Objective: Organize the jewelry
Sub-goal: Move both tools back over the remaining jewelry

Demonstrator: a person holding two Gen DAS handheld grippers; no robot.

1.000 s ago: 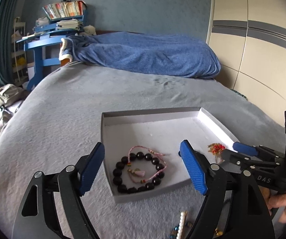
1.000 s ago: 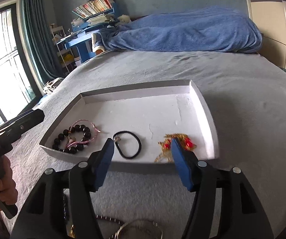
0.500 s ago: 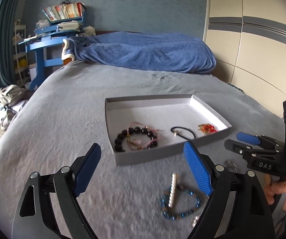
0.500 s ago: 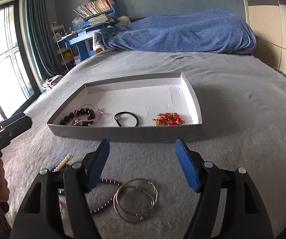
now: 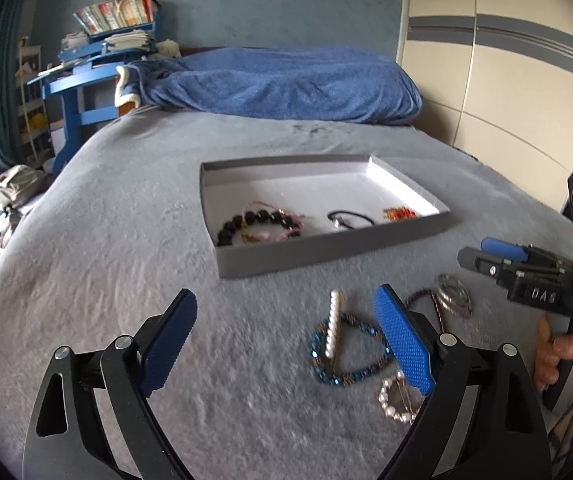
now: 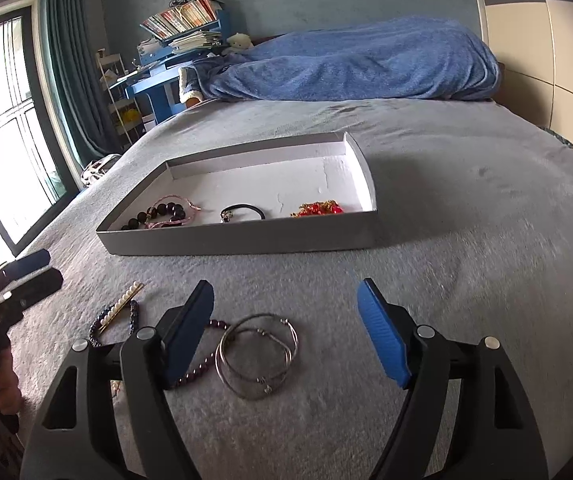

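Note:
A shallow grey box lies on the grey bedspread. Inside are a black bead bracelet with pink cord, a black hair tie and a red-gold piece. Loose on the bed in front of it: a pearl clip on a blue bead bracelet, a pearl bracelet, a dark purple bead bracelet and silver bangles. My left gripper is open and empty. My right gripper is open and empty just above the bangles.
A blue blanket lies heaped at the bed's far end. A blue desk with books stands beyond on the left, a window further left, and wardrobe doors on the right.
Both grippers have pulled back from the box toward the near side of the bed, and stay open. The loose jewelry in front of the box has come into view.

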